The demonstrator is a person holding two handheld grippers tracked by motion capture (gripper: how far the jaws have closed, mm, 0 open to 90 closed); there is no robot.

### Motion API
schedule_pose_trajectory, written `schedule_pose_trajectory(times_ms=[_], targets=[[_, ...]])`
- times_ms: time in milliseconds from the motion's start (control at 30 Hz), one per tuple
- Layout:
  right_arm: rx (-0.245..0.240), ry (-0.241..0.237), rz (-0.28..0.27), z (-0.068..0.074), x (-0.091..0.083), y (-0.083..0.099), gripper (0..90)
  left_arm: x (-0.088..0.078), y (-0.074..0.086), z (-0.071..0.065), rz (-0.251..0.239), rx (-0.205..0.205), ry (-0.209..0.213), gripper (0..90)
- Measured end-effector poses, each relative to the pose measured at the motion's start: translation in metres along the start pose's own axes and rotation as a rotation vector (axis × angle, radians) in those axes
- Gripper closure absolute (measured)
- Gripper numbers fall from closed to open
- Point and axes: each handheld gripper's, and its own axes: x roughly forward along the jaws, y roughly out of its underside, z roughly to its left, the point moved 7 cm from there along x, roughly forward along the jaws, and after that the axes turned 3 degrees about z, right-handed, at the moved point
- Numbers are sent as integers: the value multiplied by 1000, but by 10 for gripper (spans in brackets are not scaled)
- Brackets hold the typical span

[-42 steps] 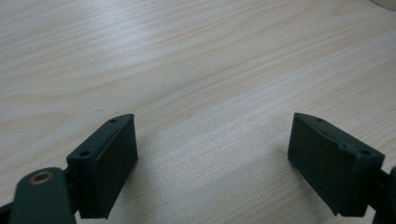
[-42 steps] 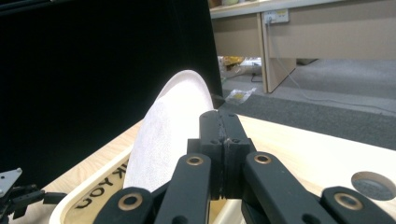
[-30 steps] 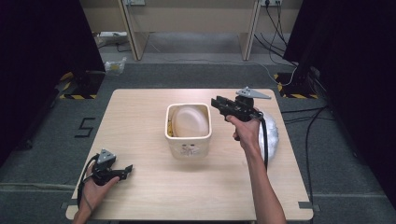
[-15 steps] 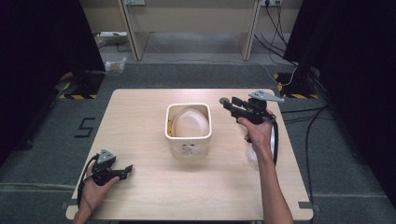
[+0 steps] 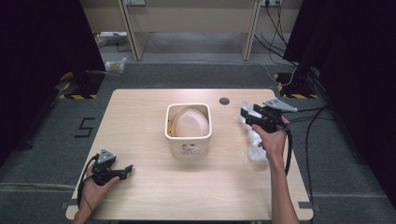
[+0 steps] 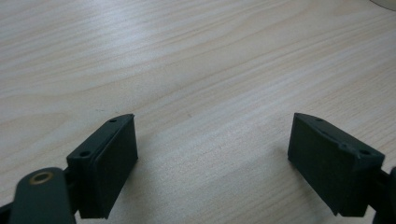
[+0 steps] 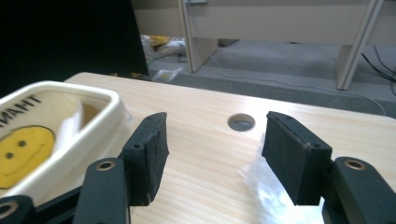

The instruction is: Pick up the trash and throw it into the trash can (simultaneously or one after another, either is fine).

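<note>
A cream square tub [image 5: 188, 140] stands mid-table with a pale rounded bag [image 5: 190, 122] inside; in the right gripper view its rim [image 7: 109, 100] and a yellow smiley face [image 7: 21, 147] appear at the left. My right gripper [image 5: 245, 115] hovers right of the tub, open and holding nothing, above crinkled clear plastic [image 5: 254, 140] on the table. That plastic [image 7: 271, 189] lies under its right jaw. My left gripper [image 5: 126, 170] rests near the front left corner, open over bare wood [image 6: 210, 116].
A round cable hole [image 5: 224, 101] sits in the tabletop behind the right gripper, also the hole [image 7: 241, 122] between its jaws. Cables [image 5: 299, 140] trail off the right side. Desk legs [image 5: 133, 42] and floor litter [image 5: 114, 65] lie beyond the far edge.
My right gripper has moved rightward, away from the tub, and now sits over the clear plastic. The left gripper has stayed put.
</note>
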Motion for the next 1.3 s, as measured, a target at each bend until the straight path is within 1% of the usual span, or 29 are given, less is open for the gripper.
schedule_pose_trajectory(times_ms=[167, 233, 300, 367, 433, 567, 767, 833, 933, 1067, 1100, 1200, 1300], targets=[[0, 37, 11, -12, -4, 11, 384, 0, 0, 0, 1, 1, -1, 148], [0, 54, 25, -16, -7, 17, 378, 0, 0, 0, 0, 0, 0, 148], [2, 61, 28, -18, -8, 19, 376, 0, 0, 0, 0, 1, -1, 149], [-15, 91, 47, -22, -11, 25, 362, 0, 0, 0, 1, 1, -1, 148], [-23, 99, 46, -23, -13, 28, 358, 0, 0, 0, 1, 1, -1, 148], [-14, 108, 56, -26, -13, 35, 344, 0, 0, 0, 0, 0, 0, 148], [10, 113, 77, -34, -11, 49, 319, 0, 0, 0, 0, 0, 0, 148], [6, 122, 96, -36, -9, 53, 312, 0, 0, 0, 0, 0, 0, 148], [-11, 142, 114, -40, -8, 56, 302, 0, 0, 0, 1, 1, -1, 148], [3, 146, 135, -43, -5, 62, 293, 0, 0, 0, 1, 1, -2, 148], [0, 154, 149, -44, -3, 65, 283, 0, 0, 0, 0, 1, -1, 149], [3, 160, 162, -45, 0, 68, 274, 0, 0, 0, 1, 1, -2, 149], [-8, 180, 187, -48, 4, 73, 254, 0, 0, 0, 0, 1, -1, 149]])
